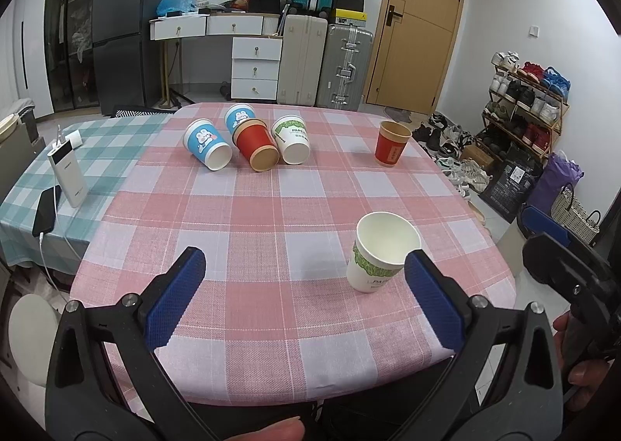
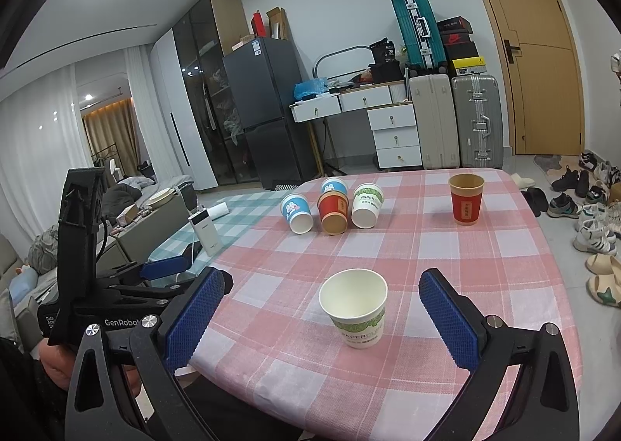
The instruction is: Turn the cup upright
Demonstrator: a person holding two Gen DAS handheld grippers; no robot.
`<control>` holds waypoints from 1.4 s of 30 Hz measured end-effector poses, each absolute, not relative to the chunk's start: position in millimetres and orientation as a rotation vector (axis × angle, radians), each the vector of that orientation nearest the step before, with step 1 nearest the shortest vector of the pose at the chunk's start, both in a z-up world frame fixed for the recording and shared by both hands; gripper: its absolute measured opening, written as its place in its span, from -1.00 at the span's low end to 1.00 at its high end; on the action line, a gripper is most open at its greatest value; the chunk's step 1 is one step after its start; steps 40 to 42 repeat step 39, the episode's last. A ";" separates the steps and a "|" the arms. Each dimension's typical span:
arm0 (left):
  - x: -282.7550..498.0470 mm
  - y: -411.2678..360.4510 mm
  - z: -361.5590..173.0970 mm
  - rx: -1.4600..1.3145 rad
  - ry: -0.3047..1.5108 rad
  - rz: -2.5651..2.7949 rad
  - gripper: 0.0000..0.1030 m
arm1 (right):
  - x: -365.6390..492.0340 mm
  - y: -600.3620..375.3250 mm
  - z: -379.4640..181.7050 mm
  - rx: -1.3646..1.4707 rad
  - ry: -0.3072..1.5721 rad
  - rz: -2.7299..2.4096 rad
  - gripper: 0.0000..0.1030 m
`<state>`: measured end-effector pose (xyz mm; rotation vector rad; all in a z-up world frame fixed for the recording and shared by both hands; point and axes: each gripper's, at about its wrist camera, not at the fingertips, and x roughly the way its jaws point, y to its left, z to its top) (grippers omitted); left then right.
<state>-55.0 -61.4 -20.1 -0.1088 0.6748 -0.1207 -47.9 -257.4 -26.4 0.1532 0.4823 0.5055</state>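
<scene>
A white paper cup with a green band (image 2: 355, 309) stands upright near the front of the pink checked table (image 2: 427, 239). My right gripper (image 2: 322, 286) is open, with a finger on either side of that cup and touching neither side. My left gripper (image 1: 304, 256) is open over bare cloth, and the same cup (image 1: 382, 258) stands just inside its right finger. A red cup (image 1: 392, 144) stands upright at the far right. Lying on their sides at the back are a blue cup (image 1: 207, 144), a second blue cup (image 1: 238, 117), a red cup (image 1: 256, 144) and a white-green cup (image 1: 293, 140).
A green checked cloth (image 1: 116, 138) to the left carries a white power bank (image 1: 68, 173) and a phone (image 1: 46, 210) on a cable. Suitcases (image 1: 322, 64), drawers and a door stand behind the table. Shoes and a rack (image 1: 524, 99) fill the floor at the right.
</scene>
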 end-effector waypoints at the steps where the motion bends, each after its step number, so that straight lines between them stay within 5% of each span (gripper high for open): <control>1: -54.5 -61.8 -20.1 -0.108 0.674 -0.121 0.99 | -47.9 -257.1 -26.2 0.152 0.482 0.505 0.99; 42: -54.7 -72.3 -32.2 -0.084 0.676 -0.151 0.99 | -42.9 -265.0 -49.9 0.188 0.533 0.495 0.99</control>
